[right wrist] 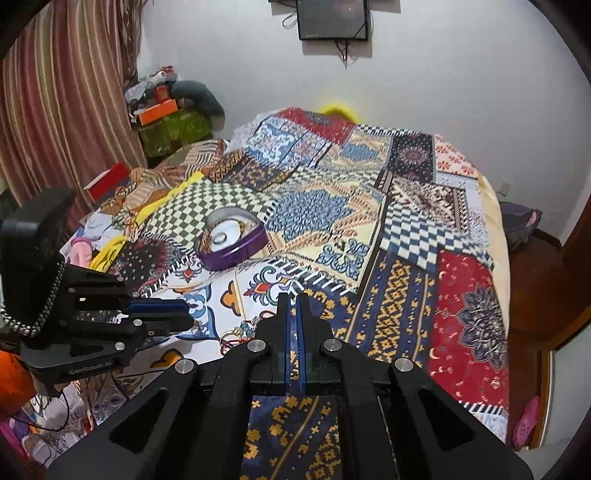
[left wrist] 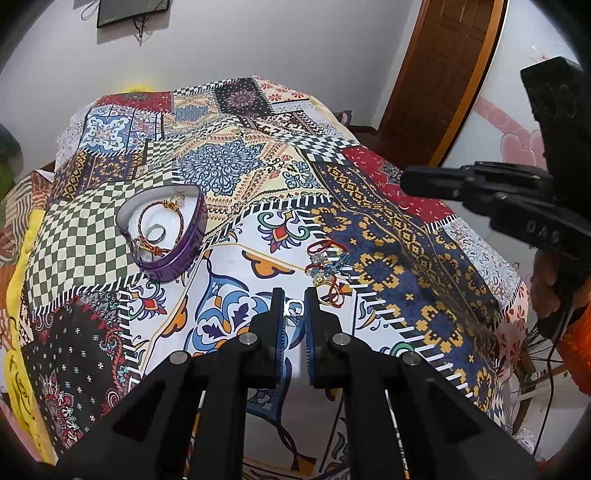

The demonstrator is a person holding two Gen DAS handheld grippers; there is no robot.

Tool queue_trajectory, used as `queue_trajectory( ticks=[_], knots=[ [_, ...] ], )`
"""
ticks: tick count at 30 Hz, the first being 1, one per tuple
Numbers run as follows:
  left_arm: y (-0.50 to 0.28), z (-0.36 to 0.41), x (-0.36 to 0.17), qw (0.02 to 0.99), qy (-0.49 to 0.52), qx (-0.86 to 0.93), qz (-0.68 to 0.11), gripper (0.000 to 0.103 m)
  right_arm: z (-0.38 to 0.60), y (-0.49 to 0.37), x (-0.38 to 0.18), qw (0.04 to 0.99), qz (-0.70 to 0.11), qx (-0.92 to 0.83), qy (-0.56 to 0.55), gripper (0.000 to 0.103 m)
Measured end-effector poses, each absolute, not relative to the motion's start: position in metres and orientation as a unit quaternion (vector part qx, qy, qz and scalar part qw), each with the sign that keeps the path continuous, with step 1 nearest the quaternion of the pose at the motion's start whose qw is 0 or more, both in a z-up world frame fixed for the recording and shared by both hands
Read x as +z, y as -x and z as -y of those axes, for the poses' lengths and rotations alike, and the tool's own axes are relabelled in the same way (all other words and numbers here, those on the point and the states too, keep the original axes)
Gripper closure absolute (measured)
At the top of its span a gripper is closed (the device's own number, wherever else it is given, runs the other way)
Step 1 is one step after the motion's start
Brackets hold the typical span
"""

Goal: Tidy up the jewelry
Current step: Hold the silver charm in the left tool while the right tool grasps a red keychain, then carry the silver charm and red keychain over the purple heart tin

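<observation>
My left gripper [left wrist: 294, 300] is shut on a small silver ring [left wrist: 294, 307], held just above the patterned bedspread [left wrist: 236, 170]. A purple heart-shaped tin [left wrist: 164, 230] stands to the upper left, open, with a braided bracelet [left wrist: 162, 214] and a silver ring [left wrist: 156, 233] inside. A pile of red cord and beaded jewelry [left wrist: 328, 269] lies just ahead right of the fingertips. My right gripper [right wrist: 294, 299] is shut and empty over the blue-and-gold patch; it also shows in the left wrist view [left wrist: 410, 179]. The tin [right wrist: 232, 240] and the pile [right wrist: 240, 332] show in the right wrist view.
The bed fills both views. A wooden door [left wrist: 439, 74] stands at the right. Clutter, boxes [right wrist: 155, 110] and a striped curtain [right wrist: 62, 92] sit past the bed's left side. A dark frame [right wrist: 332, 18] hangs on the wall.
</observation>
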State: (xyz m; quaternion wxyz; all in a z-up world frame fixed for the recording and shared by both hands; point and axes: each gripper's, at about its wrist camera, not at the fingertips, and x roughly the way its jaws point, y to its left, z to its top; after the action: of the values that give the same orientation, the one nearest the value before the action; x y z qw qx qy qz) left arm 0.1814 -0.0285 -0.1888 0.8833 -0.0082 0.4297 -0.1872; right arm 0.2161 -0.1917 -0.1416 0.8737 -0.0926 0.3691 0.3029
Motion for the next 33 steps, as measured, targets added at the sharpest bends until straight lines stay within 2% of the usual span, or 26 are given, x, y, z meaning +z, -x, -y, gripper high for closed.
queue_trajectory(
  ticks=[5, 7, 9, 11, 12, 22, 23, 24, 26, 33],
  knots=[
    [-0.179, 0.028, -0.186, 0.886, 0.008, -0.184, -0.426, 0.095, 0.182, -0.213, -0.148, 0.864, -0.376, 0.317, 0.103, 0.100],
    [-0.178, 0.028, -0.186, 0.886, 0.010, -0.185, -0.425, 0.095, 0.174, -0.214, -0.161, 0.859, -0.390, 0.311, 0.118, 0.096],
    [-0.177, 0.027, -0.186, 0.886, 0.011, -0.184, -0.426, 0.095, 0.170, -0.215, -0.170, 0.850, -0.404, 0.316, 0.118, 0.082],
    [-0.176, 0.025, -0.188, 0.885, 0.013, -0.184, -0.428, 0.095, 0.167, -0.217, -0.177, 0.847, -0.410, 0.319, 0.117, 0.074],
    [-0.175, 0.024, -0.189, 0.884, 0.014, -0.184, -0.429, 0.095, 0.164, -0.219, -0.181, 0.845, -0.413, 0.318, 0.121, 0.073],
    [-0.180, 0.017, -0.199, 0.880, 0.021, -0.178, -0.439, 0.095, 0.158, -0.239, -0.209, 0.824, -0.453, 0.321, 0.113, 0.073],
    [-0.182, 0.016, -0.200, 0.880, 0.022, -0.177, -0.441, 0.095, 0.157, -0.238, -0.209, 0.824, -0.452, 0.322, 0.115, 0.074],
    [-0.182, 0.016, -0.201, 0.879, 0.023, -0.177, -0.442, 0.095, 0.156, -0.237, -0.209, 0.824, -0.449, 0.325, 0.120, 0.084],
    [-0.183, 0.016, -0.203, 0.878, 0.024, -0.176, -0.444, 0.095, 0.153, -0.234, -0.210, 0.818, -0.451, 0.335, 0.126, 0.095],
    [-0.184, 0.017, -0.204, 0.878, 0.026, -0.176, -0.444, 0.095, 0.156, -0.231, -0.200, 0.825, -0.435, 0.344, 0.105, 0.095]
  ],
)
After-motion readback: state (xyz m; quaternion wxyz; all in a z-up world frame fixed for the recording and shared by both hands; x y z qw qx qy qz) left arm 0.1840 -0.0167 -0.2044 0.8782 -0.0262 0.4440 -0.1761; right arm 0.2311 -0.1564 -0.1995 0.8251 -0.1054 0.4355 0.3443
